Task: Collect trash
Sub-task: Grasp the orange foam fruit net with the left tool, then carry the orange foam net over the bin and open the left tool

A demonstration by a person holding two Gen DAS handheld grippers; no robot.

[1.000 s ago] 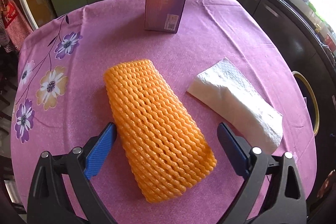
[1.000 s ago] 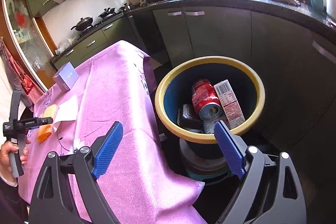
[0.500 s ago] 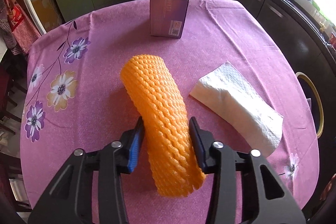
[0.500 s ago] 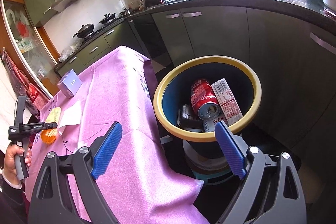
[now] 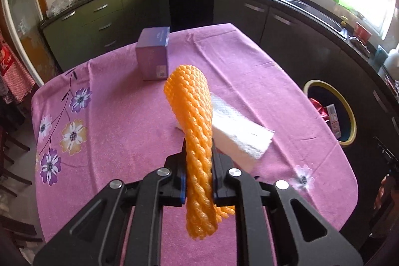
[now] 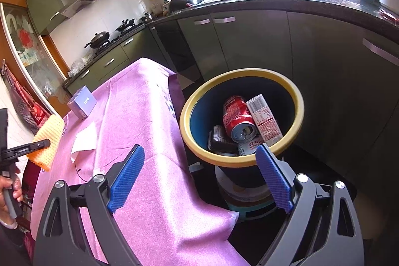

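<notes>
the left claw (image 5: 199,173) is clenched on the lower part of the orange foam net (image 5: 193,114), squeezing it narrow so it stands up clear of the pink-clothed bench (image 5: 124,131), likely so it can be carried over to the yellow-rimmed trash bin (image 6: 240,114) beside the bench. the right claw (image 6: 199,176) hangs released and grasping nothing near the bin, which already holds a red can (image 6: 237,120) and a carton. a paper towel (image 5: 239,136) and a purple box (image 5: 152,57) lie on the bench, seemingly awaiting collection.
</notes>
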